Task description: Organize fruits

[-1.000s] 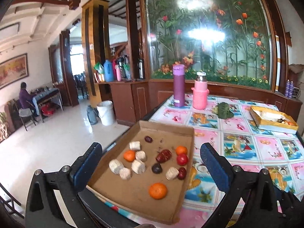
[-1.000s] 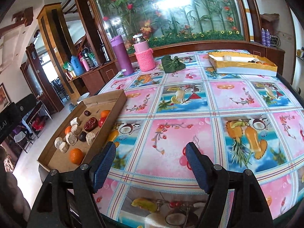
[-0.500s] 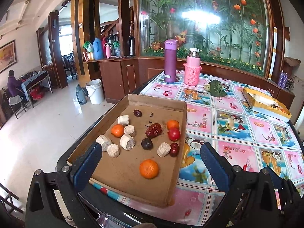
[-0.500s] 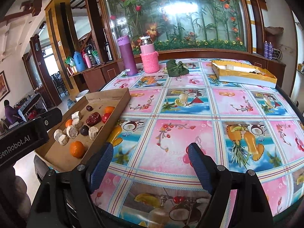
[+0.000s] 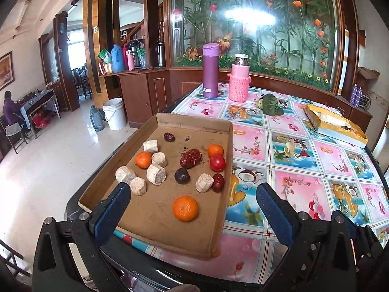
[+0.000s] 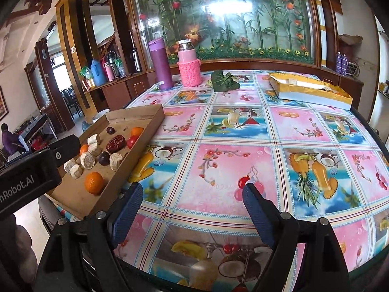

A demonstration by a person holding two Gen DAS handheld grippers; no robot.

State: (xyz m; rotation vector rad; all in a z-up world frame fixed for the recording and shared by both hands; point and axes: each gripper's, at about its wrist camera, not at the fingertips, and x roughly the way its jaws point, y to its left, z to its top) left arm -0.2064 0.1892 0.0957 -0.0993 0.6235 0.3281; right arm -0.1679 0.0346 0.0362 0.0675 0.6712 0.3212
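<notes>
A brown cardboard tray [image 5: 220,126] lies at the table's left front edge, also in the right wrist view [image 6: 136,112]. In it lie an orange [image 5: 185,208], two smaller oranges, a red tomato [image 5: 217,163], a large red date [image 5: 190,158], a dark plum [image 5: 182,176] and several pale cut chunks [image 5: 156,174]. My left gripper [image 5: 193,208] is open and empty, held above the tray's near end around the big orange. My right gripper [image 6: 192,209] is open and empty over the tablecloth, right of the tray.
A yellow box [image 6: 311,92] with fruit sits at the far right of the table. A purple flask [image 6: 161,64], a pink flask [image 6: 189,64] and a green leafy bundle [image 6: 225,80] stand at the back. The left gripper's body [image 6: 31,172] shows left of the tray.
Both grippers have moved forward and lower toward the table. The tray now fills more of the left wrist view. The jaws stay open.
</notes>
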